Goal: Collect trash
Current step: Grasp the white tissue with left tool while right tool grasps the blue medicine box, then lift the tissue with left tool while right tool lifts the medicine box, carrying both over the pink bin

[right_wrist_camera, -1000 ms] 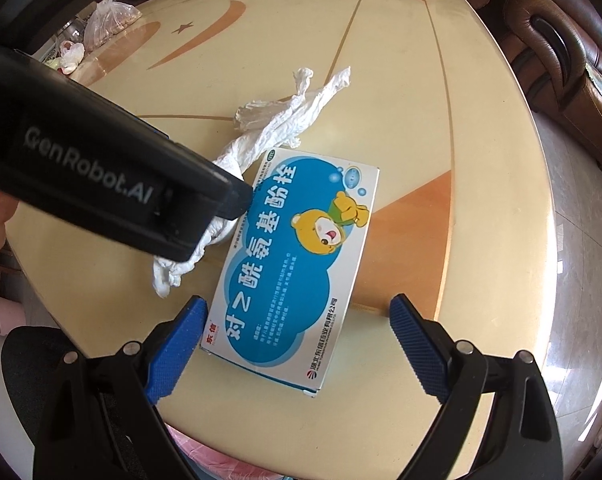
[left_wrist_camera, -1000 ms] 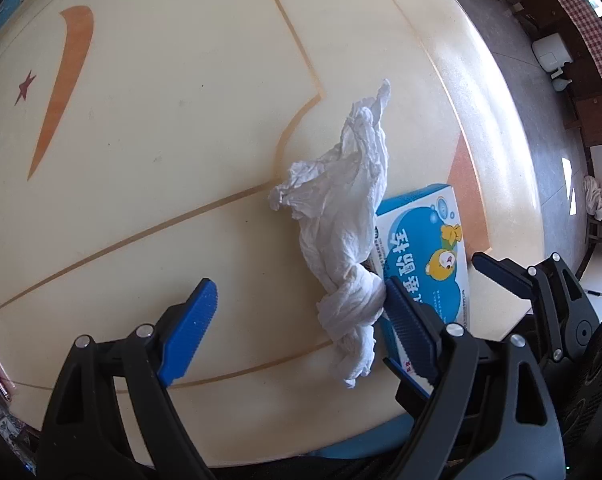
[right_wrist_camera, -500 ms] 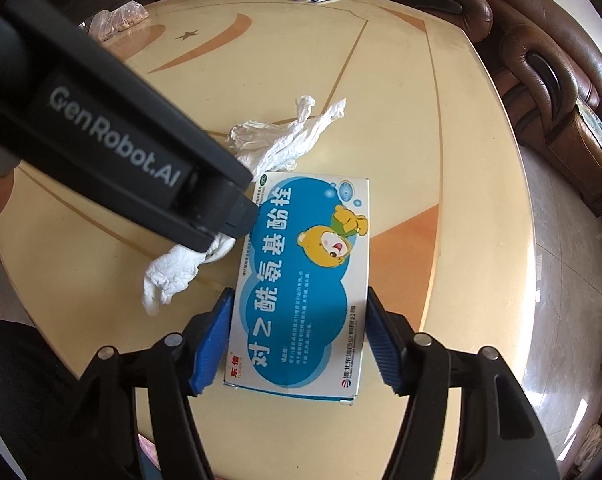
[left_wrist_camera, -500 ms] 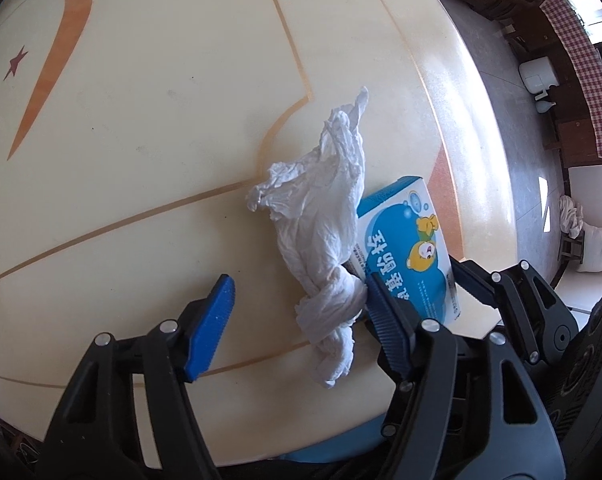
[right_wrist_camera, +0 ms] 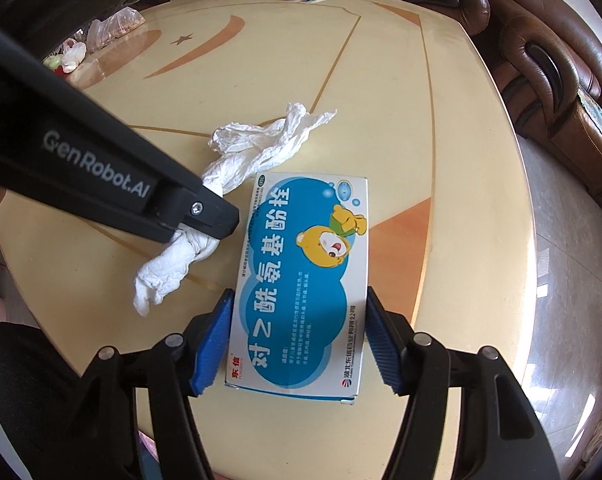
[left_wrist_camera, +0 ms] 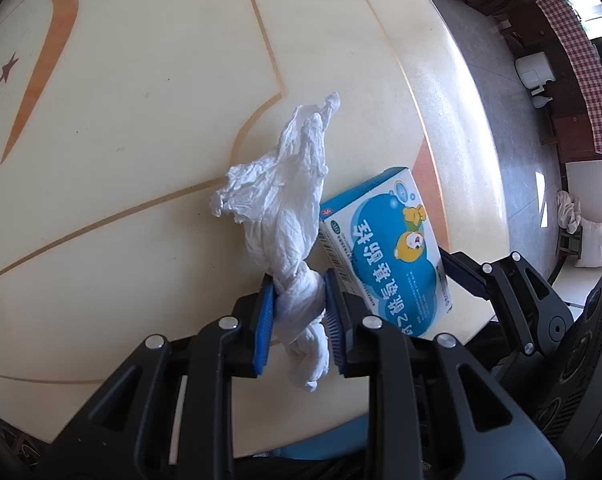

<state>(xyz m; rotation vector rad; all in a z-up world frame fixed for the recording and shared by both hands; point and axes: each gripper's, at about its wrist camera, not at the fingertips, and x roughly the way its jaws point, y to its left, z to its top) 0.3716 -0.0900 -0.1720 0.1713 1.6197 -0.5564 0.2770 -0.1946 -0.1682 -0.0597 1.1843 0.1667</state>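
Left wrist: left gripper (left_wrist_camera: 297,312) pinches tissue (left_wrist_camera: 289,208); right gripper (right_wrist_camera: 297,340) seemingly clamps box (right_wrist_camera: 301,280).

A blue-and-white medicine box (right_wrist_camera: 301,280) carries large white Chinese characters reading 对乙酰氨基酚栓; its small red corner mark seems to read 东信. The black arm of the left gripper (right_wrist_camera: 205,220) bears "GenRobot.AI".

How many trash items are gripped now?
2: the tissue in the left gripper; the box in the right gripper. More may be hidden.
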